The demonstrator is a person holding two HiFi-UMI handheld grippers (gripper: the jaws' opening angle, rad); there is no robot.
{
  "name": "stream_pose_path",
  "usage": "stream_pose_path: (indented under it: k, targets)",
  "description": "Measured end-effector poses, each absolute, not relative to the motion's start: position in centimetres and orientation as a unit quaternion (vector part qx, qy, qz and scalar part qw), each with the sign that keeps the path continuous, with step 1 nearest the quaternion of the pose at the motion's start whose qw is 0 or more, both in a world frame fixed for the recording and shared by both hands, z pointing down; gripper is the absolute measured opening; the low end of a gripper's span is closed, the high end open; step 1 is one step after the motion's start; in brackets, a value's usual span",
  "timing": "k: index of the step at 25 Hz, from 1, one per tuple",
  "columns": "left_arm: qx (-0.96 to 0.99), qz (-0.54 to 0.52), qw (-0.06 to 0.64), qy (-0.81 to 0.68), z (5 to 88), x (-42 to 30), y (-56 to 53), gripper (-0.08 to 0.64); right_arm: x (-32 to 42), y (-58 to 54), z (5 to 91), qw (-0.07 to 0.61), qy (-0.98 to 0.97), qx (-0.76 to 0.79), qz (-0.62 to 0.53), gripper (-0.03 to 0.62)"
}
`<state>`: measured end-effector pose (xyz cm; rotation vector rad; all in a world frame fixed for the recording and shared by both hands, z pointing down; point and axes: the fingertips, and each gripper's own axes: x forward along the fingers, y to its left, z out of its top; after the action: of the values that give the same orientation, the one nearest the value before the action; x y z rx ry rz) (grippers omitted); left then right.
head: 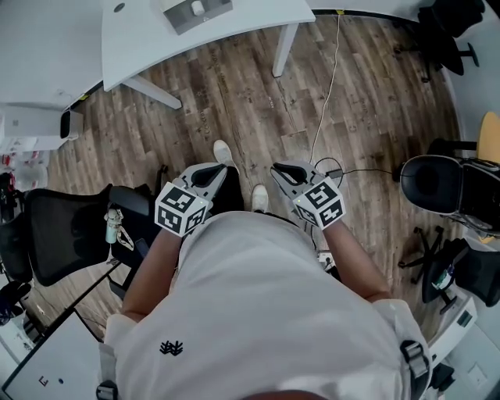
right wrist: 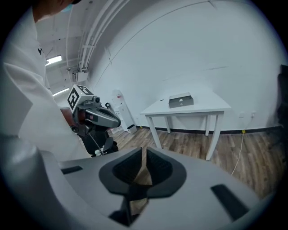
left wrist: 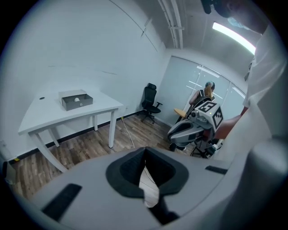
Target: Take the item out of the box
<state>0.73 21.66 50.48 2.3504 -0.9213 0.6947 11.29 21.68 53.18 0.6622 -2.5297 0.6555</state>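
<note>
A grey open box (head: 195, 13) stands on the white table (head: 242, 23) across the room, with a small white item (head: 198, 7) inside it. In the left gripper view the box (left wrist: 76, 100) is far off on the table (left wrist: 54, 117); the right gripper view also has the box (right wrist: 181, 100) at a distance. My left gripper (head: 212, 172) and right gripper (head: 283, 172) are held side by side in front of the person's body, above the wooden floor and well short of the table. Both are shut and hold nothing.
A black mesh office chair (head: 70, 234) stands close at the left, and another black chair (head: 437, 183) at the right. A white cable (head: 328, 94) runs across the floor toward the table. A white appliance (head: 39, 125) sits at the far left.
</note>
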Motion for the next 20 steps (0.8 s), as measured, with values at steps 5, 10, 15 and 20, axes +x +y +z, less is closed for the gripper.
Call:
stream_pose_path:
  k: [5,10,15,20]
  targets:
    - [0.873,0.239,0.273,-0.326,51.4,-0.9,17.0,0.008,10.3,17.7,52.9,0.227,-0.906,0.265,0.241,0.031]
    - [0.874,0.238,0.263,-0.333,51.2,-3.0,10.3,0.008,9.1,12.5,52.3,0.248,-0.899,0.284,0.223,0.028]
    - [0.880,0.222,0.259,-0.331,50.7,-5.8,5.9,0.008,5.5,7.7,51.5,0.268,-0.899,0.283,0.200,0.028]
    - [0.876,0.200,0.270,-0.345,51.3,-8.4,2.7,0.008,1.9,4.8,51.1,0.275,-0.905,0.269,0.181,0.028]
